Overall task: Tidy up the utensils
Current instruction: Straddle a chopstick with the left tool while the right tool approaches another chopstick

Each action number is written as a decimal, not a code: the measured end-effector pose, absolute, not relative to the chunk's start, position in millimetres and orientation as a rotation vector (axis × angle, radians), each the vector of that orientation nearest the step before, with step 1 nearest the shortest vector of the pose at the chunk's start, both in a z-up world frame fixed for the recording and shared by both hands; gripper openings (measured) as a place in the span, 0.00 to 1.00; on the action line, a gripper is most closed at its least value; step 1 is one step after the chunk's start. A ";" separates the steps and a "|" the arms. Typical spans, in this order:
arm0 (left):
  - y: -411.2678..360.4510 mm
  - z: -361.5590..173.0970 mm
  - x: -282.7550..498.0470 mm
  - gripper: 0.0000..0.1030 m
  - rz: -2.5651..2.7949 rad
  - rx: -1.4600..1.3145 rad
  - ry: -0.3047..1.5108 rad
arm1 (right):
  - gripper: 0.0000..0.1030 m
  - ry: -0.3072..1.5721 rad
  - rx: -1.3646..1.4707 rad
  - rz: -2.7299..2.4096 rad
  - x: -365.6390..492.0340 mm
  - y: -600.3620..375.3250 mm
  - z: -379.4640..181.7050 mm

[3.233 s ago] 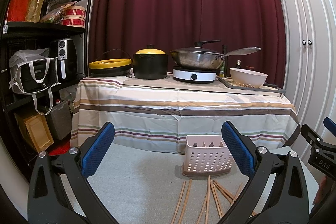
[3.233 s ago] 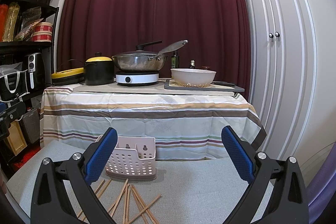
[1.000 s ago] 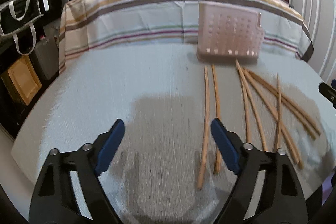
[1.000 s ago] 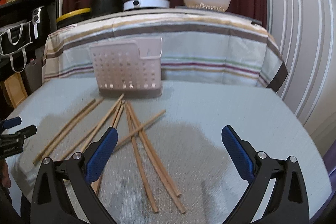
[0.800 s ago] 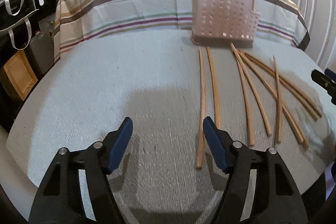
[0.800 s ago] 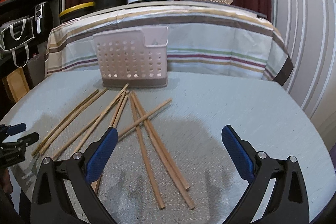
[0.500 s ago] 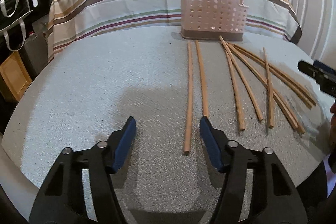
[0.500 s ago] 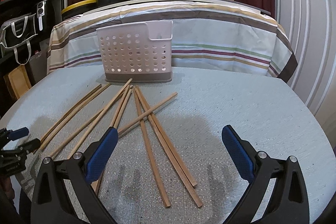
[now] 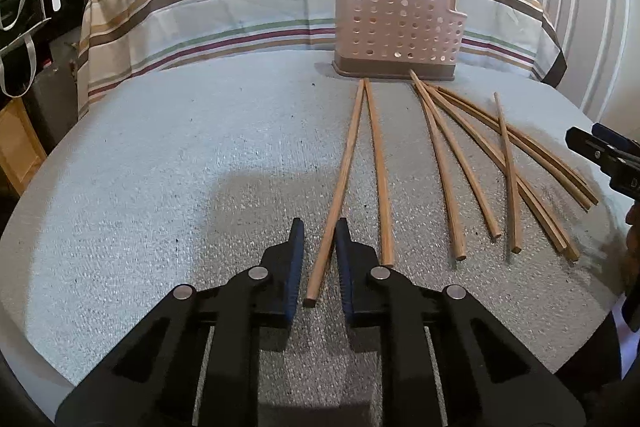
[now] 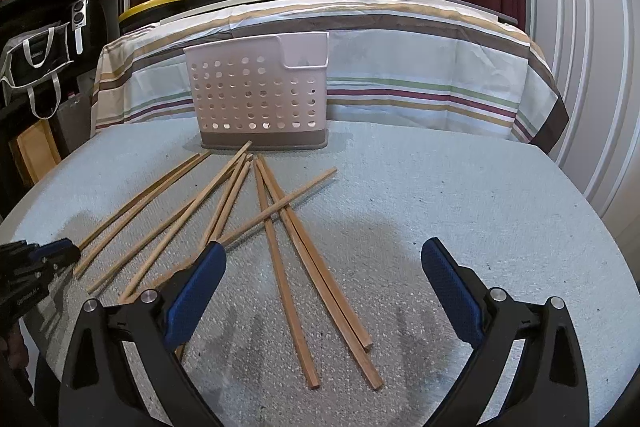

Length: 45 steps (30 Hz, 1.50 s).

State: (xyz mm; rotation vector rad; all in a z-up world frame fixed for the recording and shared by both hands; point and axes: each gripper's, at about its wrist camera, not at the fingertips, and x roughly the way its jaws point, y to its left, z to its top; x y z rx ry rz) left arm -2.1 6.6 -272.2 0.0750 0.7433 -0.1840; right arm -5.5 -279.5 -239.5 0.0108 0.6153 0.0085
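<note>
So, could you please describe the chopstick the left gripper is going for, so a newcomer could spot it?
Start at the pink perforated basket on the grey mat. Chopsticks fan toward the camera from its base. The target chopstick is leftmost, its near end between the left gripper fingers.

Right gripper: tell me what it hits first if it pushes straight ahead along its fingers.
The right gripper, jaws wide open, points across the table. Probably the crossed chopsticks lying between its fingers come first, then the pink utensil basket behind; height above the table is unclear.
</note>
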 end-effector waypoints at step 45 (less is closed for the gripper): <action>12.2 -270.1 14.8 0.13 -0.165 0.013 0.762 | 0.42 0.798 0.002 0.001 -26.5 -307.4 -267.1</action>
